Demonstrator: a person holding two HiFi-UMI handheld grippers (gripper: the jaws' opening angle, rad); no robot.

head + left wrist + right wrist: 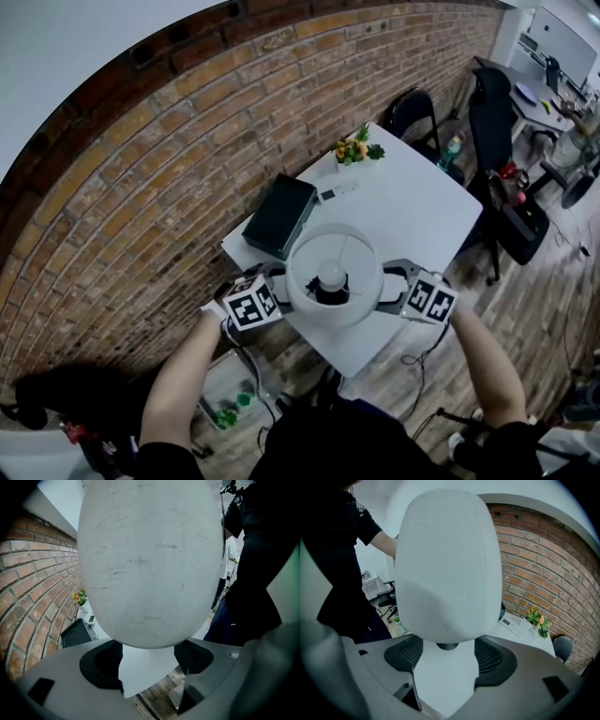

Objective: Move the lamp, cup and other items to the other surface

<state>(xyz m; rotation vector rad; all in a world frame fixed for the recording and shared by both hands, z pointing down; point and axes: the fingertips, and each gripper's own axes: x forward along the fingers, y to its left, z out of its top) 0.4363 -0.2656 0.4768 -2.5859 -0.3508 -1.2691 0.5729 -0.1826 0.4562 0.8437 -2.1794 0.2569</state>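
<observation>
Lamp (333, 274) stands at the near end of the white desk (412, 211), its wide white shade open to the ceiling and a dark socket showing in the middle. The left gripper (277, 281) and right gripper (392, 277) flank the shade from opposite sides. Both sets of jaws stand wide apart, closed on nothing, with the shade looming right in front of them. Whether they touch it I cannot tell.

The shade looks light, thin and easily dented, and probably smooth too. I'd judge a gentle squeeze between the two grippers, or a hold lower down under the shade, safer than a hard pinch at the rim.

Farther back on the desk lie a closed black box (279, 216), contents unseen, a small white remote (336, 193), and a potted plant (354, 150) with yellow flowers.
</observation>
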